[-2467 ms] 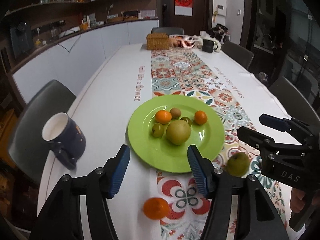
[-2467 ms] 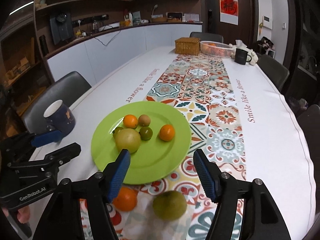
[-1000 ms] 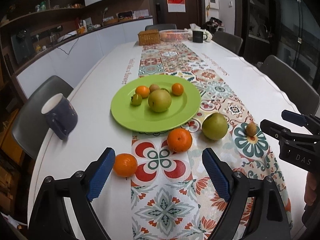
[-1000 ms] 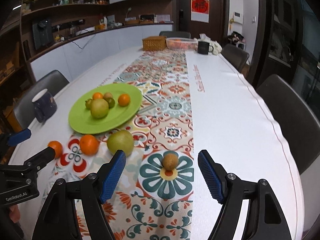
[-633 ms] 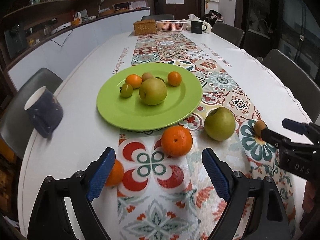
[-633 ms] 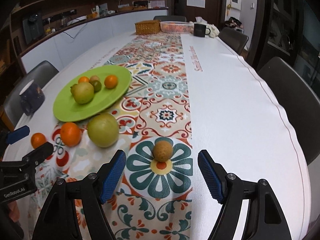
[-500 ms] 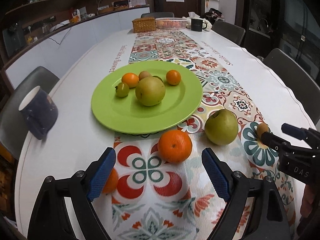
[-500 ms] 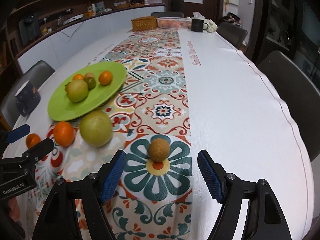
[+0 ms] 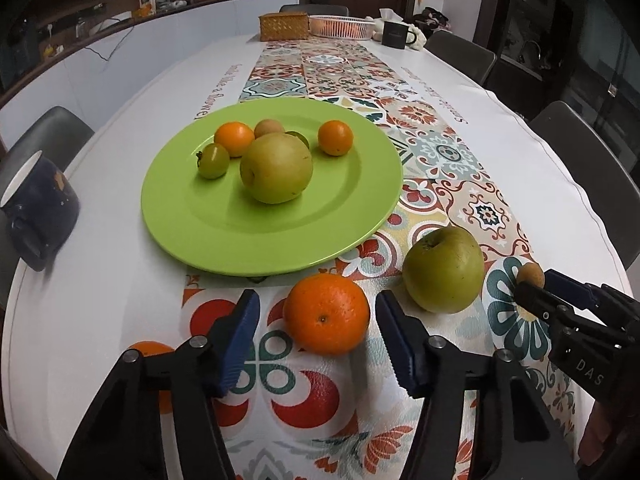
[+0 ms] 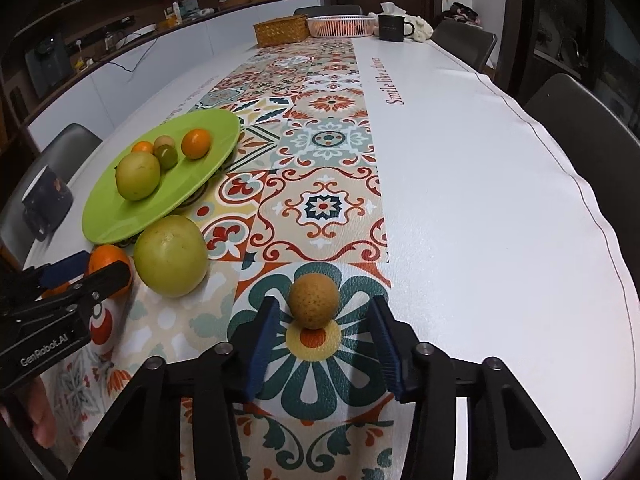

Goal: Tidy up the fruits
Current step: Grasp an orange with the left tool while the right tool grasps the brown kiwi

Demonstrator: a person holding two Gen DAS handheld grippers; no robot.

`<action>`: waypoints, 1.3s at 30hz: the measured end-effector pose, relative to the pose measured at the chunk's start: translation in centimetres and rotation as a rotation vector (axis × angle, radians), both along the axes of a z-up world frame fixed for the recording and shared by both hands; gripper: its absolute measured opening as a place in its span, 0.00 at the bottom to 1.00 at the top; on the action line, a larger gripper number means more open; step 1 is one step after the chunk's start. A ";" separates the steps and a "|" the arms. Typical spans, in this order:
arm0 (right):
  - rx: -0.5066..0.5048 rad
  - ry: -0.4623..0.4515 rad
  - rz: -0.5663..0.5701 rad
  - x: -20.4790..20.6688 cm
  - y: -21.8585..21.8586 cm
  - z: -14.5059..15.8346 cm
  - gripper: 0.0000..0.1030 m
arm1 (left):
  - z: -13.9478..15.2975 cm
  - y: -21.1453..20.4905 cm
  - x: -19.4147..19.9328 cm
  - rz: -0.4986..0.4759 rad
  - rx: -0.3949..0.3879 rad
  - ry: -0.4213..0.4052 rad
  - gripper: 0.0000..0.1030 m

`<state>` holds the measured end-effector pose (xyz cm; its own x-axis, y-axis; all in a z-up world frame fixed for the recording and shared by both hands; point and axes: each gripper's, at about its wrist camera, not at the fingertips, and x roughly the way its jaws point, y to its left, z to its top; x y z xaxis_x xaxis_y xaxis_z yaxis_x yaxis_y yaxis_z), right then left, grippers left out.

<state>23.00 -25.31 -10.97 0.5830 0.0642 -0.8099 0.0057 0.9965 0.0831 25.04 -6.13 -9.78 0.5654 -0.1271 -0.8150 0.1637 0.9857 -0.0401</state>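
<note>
A green plate [image 9: 224, 232] [image 10: 120, 220] holds a green pear [image 9: 276, 172], two small oranges, a green tomato and a brown kiwi. On the runner in front of it lie an orange [image 9: 326, 314] [image 10: 106, 262], a green apple [image 9: 442, 270] [image 10: 170, 256] and a small brown fruit [image 10: 314, 300] [image 9: 530, 274]. A second orange [image 9: 150, 348] lies behind my left finger. My left gripper [image 9: 316, 340] is open, its jaws either side of the near orange. My right gripper [image 10: 324, 346] is open, its jaws either side of the small brown fruit.
A dark blue mug [image 9: 36, 216] [image 10: 44, 196] stands left of the plate near the table's left edge. At the far end are a wicker box [image 9: 284, 26], a pink basket [image 9: 340, 26] and a black mug [image 9: 394, 34]. Chairs line both sides.
Both grippers have moved forward and down. The left now brackets the near orange, the right brackets the small brown fruit. Both jaws have narrowed a little. No fruit has moved.
</note>
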 end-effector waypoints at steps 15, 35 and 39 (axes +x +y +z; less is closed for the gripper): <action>-0.003 -0.004 0.020 0.3 0.2 0.1 0.27 | -0.3 -0.3 -0.1 -0.020 -0.003 0.015 0.41; 0.000 -0.135 0.102 -3.1 3.1 5.9 0.27 | 6.3 1.6 -5.0 -0.011 -0.003 -0.125 0.41; -0.002 -0.168 0.122 -3.6 3.8 7.4 0.27 | 7.8 2.2 -5.9 -0.004 -0.007 -0.157 0.41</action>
